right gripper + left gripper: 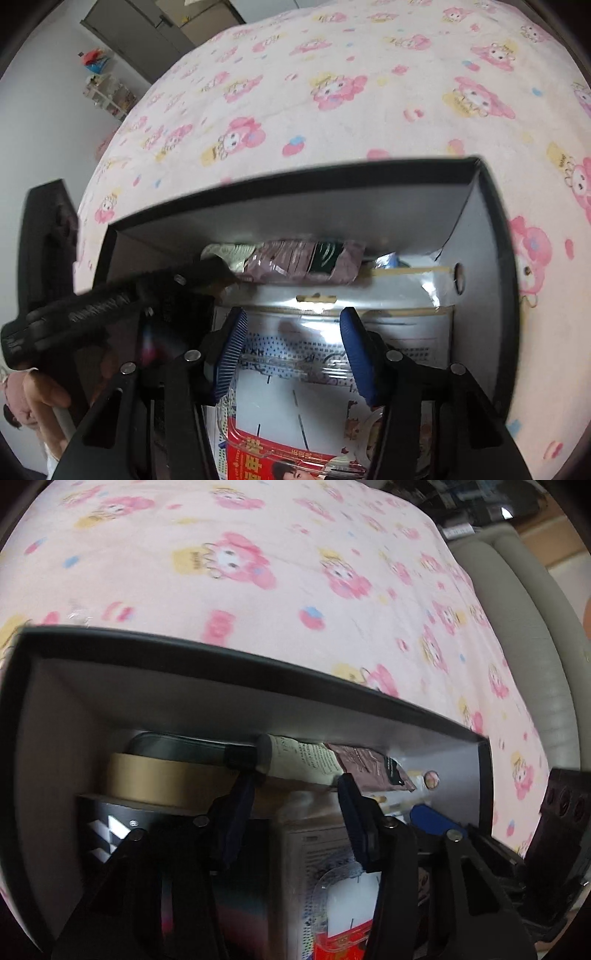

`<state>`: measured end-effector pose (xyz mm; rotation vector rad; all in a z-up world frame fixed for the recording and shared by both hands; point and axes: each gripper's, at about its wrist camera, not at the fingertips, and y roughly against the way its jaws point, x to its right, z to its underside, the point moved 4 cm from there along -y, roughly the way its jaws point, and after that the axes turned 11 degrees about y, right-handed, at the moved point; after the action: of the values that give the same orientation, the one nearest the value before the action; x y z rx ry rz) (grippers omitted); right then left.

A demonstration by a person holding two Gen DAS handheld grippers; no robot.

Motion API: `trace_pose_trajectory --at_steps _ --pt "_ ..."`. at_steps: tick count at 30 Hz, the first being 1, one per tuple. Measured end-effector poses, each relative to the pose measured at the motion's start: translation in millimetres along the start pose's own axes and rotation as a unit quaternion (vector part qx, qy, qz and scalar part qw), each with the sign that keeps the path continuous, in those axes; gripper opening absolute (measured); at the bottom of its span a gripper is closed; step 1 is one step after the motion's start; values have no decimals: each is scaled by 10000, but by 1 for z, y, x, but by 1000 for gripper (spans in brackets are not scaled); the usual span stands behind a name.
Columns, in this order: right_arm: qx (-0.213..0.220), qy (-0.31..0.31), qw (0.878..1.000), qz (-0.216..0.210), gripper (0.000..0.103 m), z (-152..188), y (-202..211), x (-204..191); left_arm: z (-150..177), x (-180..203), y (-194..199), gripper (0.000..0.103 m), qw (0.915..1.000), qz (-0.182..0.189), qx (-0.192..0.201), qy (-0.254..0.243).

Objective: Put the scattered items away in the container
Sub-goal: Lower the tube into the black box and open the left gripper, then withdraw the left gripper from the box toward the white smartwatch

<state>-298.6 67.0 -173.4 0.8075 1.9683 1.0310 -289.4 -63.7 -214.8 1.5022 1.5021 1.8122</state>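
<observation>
A black box (258,662) (295,171) with grey inner walls sits on a pink cartoon-print blanket (258,572). Inside it lie a brown tape roll (147,781), a dark round tin (177,744), a printed tube (303,758), a maroon sachet (369,764) (295,262) and a clear blister pack (325,867) (295,354). My left gripper (295,786) reaches into the box, open, its tips just short of the tube, with nothing pinched. My right gripper (293,321) hovers open over the blister pack. The left gripper (147,291) also crosses the right wrist view.
The blanket (332,92) spreads around the box on every side. A beige padded edge (517,627) runs along the right. A grey cabinet (147,33) and a small shelf of toys (107,92) stand by the far wall. A person's hand (44,398) shows at lower left.
</observation>
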Motion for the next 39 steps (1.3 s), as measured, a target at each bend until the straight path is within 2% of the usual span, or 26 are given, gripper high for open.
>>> trace_pose_trajectory --at_steps 2,4,8,11,14,16,19,22,26,28,32,39 --pt "61 -84 9999 -107 49 -1 1 2 3 5 1 48 9997 217 -48 -69" --pt "94 -97 9998 -113 48 -1 2 2 3 4 9 48 9993 353 91 17" --pt "165 17 9999 8 48 -3 0 0 -1 1 18 43 9987 181 471 -18" --pt "82 -52 9999 -67 47 -3 -7 1 0 3 14 43 9989 215 417 -27" --pt "34 -92 9999 -94 47 -1 -10 2 2 6 14 44 9981 567 209 -99" --pt "70 -122 9999 -86 47 0 -8 2 7 15 10 44 9978 591 100 -290" --pt "81 -114 9999 -1 47 4 -6 0 13 20 13 44 9974 559 121 -430" --pt "102 -159 9998 50 47 9 0 -1 21 26 26 44 9958 745 195 -493" --pt "227 -127 9993 266 48 16 23 -6 39 27 62 45 9921 1015 445 -582" --pt "504 -117 9979 392 52 24 44 -11 48 29 80 46 9893 1123 572 -737" --pt "915 -182 9939 592 53 50 81 -19 73 40 107 50 9845 1306 718 -928" --pt "1276 -52 9891 732 54 88 130 -47 137 54 141 52 9779 1177 977 -1428"
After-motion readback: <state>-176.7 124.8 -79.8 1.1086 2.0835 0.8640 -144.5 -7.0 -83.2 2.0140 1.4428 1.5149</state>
